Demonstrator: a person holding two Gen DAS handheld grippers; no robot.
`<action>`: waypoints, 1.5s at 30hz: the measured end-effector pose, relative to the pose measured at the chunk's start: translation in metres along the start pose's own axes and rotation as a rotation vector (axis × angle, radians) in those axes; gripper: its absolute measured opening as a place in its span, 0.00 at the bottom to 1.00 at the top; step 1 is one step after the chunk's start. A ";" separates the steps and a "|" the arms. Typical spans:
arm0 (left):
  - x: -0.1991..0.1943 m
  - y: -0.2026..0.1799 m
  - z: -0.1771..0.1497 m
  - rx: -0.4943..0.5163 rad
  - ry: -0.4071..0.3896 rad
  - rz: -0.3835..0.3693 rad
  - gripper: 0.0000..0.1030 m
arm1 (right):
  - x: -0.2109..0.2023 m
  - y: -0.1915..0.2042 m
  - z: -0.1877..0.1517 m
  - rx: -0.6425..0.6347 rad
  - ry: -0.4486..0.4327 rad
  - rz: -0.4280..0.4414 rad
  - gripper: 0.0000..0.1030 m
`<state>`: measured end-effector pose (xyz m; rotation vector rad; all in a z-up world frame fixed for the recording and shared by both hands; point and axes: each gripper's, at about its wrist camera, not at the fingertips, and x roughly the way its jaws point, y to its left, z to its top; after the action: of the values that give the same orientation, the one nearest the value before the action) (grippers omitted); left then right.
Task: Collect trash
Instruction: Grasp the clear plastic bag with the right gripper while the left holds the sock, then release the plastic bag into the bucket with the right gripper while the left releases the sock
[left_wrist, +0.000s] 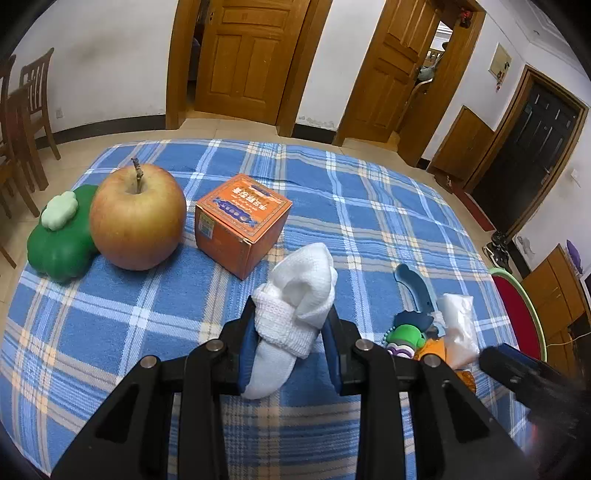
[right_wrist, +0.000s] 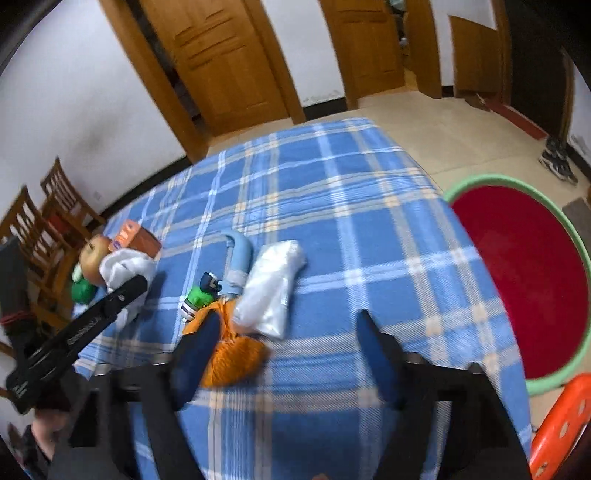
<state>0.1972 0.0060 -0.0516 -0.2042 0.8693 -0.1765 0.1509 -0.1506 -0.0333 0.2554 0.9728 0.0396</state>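
Observation:
My left gripper is shut on a rolled white sock, held just over the blue plaid tablecloth. To its right lie a clear plastic bag, a crumpled orange wad, a small green toy and a curved blue piece. In the right wrist view, my right gripper stands open low over the cloth. The orange wad lies against the inner side of its left finger. The plastic bag lies just ahead of the fingertips, untouched.
An apple, an orange carton and a green clover-shaped object sit at the far left. A red basin with a green rim stands on the floor past the table's right edge, beside an orange stool. Wooden chairs stand left.

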 end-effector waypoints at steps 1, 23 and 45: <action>0.000 0.000 0.000 -0.001 0.000 0.000 0.31 | 0.004 0.002 0.000 -0.004 0.007 0.001 0.64; 0.001 -0.001 -0.002 -0.001 -0.018 0.005 0.31 | -0.012 0.001 -0.009 0.082 -0.050 0.053 0.29; -0.069 -0.067 0.000 0.092 -0.127 -0.123 0.31 | -0.094 -0.058 -0.039 0.127 -0.266 0.030 0.29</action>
<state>0.1491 -0.0424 0.0155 -0.1807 0.7214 -0.3142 0.0608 -0.2133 0.0084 0.3822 0.7073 -0.0289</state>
